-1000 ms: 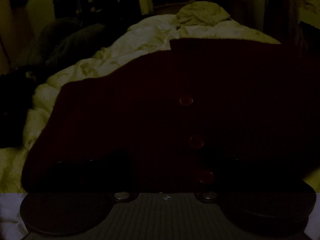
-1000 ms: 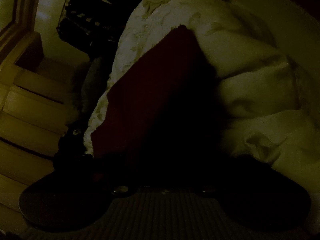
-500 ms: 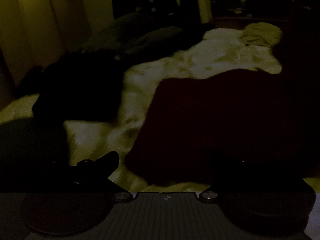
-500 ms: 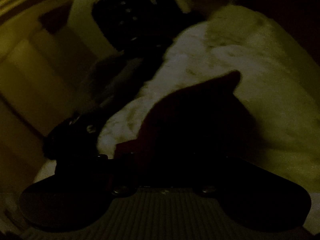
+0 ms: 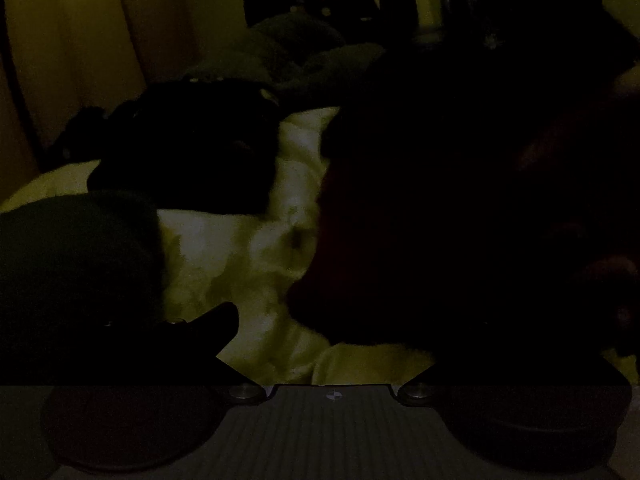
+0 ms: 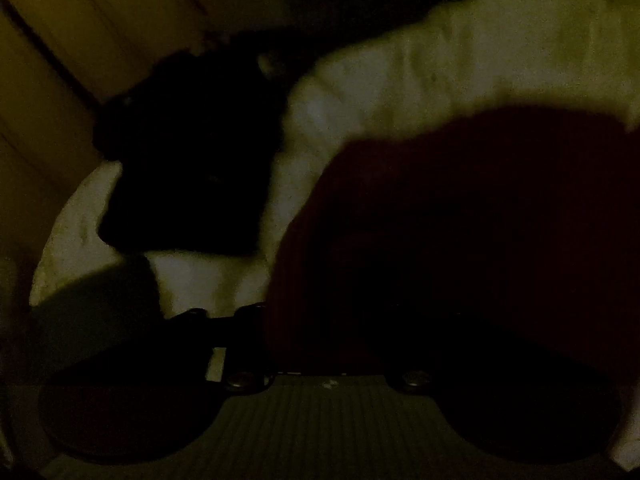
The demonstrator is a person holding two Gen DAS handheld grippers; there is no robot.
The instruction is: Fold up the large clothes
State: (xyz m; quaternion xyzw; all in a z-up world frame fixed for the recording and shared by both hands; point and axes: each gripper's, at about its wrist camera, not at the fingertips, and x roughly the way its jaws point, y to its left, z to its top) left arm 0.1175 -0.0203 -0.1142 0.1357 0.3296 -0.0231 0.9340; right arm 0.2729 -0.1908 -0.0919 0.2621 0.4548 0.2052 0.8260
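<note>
Both views have swung left since a second ago; the dark red garment [image 6: 460, 216] lies right on the pale bedding [image 5: 248, 248]. Left gripper [image 5: 332, 344] spread; right gripper [image 6: 328, 344] unreadable. Align edges before pressing flat.

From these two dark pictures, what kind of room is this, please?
Most likely a bedroom, though the light is very poor. A rumpled white duvet covers a bed, garments lie on it, a dark red one and a black one, and pale paneled wall or cupboard doors stand behind.
</note>
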